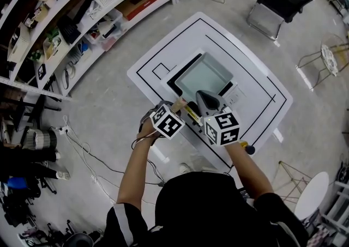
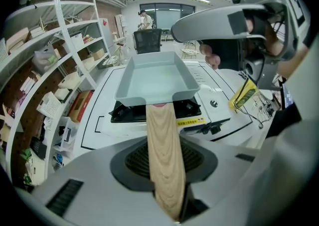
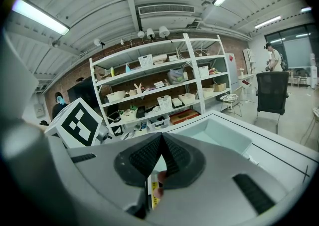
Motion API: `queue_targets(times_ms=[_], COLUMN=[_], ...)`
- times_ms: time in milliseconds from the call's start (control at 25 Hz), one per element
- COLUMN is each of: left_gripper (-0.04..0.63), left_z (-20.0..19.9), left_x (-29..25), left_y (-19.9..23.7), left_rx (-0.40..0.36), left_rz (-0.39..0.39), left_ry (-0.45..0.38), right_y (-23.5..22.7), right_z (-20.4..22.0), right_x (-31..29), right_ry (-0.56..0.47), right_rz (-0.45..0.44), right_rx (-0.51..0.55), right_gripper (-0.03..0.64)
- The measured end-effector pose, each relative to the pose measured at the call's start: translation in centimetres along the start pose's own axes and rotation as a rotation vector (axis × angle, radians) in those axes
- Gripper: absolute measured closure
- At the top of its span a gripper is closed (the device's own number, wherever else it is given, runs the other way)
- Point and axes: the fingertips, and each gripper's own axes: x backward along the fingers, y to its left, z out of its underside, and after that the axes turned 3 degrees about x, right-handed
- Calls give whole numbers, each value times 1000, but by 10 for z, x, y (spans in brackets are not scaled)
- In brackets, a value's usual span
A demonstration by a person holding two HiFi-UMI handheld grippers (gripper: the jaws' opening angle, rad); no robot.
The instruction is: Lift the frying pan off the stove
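**Left gripper.** The left gripper [image 2: 163, 150] is clamped on the wooden handle [image 2: 160, 120] of the frying pan [image 2: 155, 78]. The handle runs between the jaws and straight away from them, so its long axis lies in line with the gripper. The pan body lies directly ahead, at the far end of the handle.

**Right gripper.** The right gripper [image 3: 160, 142] has its jaws together at the tips, with nothing held between them. In the head view it hangs just beside the left gripper, above the front of the stove [image 2: 219, 108]. It is near the pan but apart from it. The left gripper alone carries the load.

**Pan position.** The pan is rectangular, grey-blue and level, and sits over the black grate of the stove. The views do not show whether its base is clear of the grate. The stove stands on a white table [image 1: 256, 109] marked with black lines.

**Coming move.** The lift probably calls for a straight upward pull. Because the weight sits ahead of the grip, the pan may tip forward, so the grip on the handle must be firm.

**Containers.** The pan is empty. The shelves [image 2: 60, 70] to the left hold boxes and baskets, but their contents are too small to identify.
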Motion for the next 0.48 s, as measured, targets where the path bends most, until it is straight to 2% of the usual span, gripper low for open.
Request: queue_targets(times_ms=[240,480], left_gripper=[478,477], left_z=[3,7], left_x=[2,6], left_y=[-1,-4], left_rx=[4,52], left_rz=[-11,-37], left_ry=[0,-15], right_y=[2,6], right_z=[-1,-1], right_x=[2,5], right_ry=[-2,-6], right_rz=[2,-1], right_rx=[4,10], right_gripper=[620,620])
